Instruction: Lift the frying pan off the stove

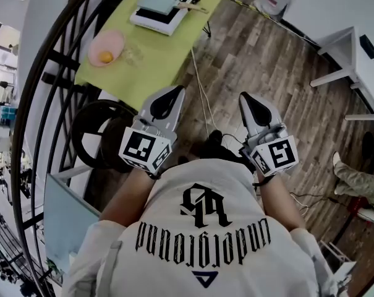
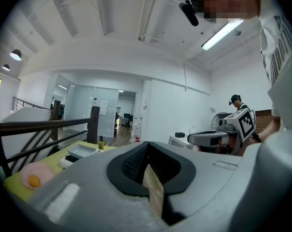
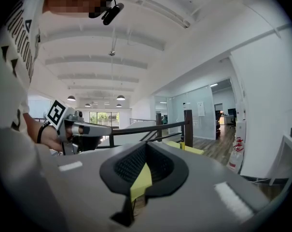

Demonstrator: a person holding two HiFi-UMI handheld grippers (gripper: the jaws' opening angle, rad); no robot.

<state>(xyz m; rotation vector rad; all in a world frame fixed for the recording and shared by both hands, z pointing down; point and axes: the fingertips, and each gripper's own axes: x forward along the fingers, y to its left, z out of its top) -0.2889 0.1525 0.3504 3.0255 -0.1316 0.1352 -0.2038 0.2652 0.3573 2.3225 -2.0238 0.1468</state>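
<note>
A square pale pan [image 1: 159,0] with a wooden handle [image 1: 193,6] sits on a white and black stove [image 1: 151,18] at the far end of a yellow-green table [image 1: 168,48]. In the left gripper view the pan [image 2: 83,151] shows small at the left. Both grippers are held close to my chest, well short of the table. My left gripper [image 1: 172,93] is shut with nothing in it, as its own view [image 2: 147,146] shows. My right gripper [image 1: 246,99] is shut and empty too [image 3: 146,148].
A pink bowl [image 1: 106,47] holding a small orange thing stands on the table's near left, with a clear glass [image 1: 132,54] beside it. A black railing [image 1: 51,104] runs along the left. A white desk [image 1: 353,54] stands at the right, and cables lie on the wooden floor [image 1: 267,60].
</note>
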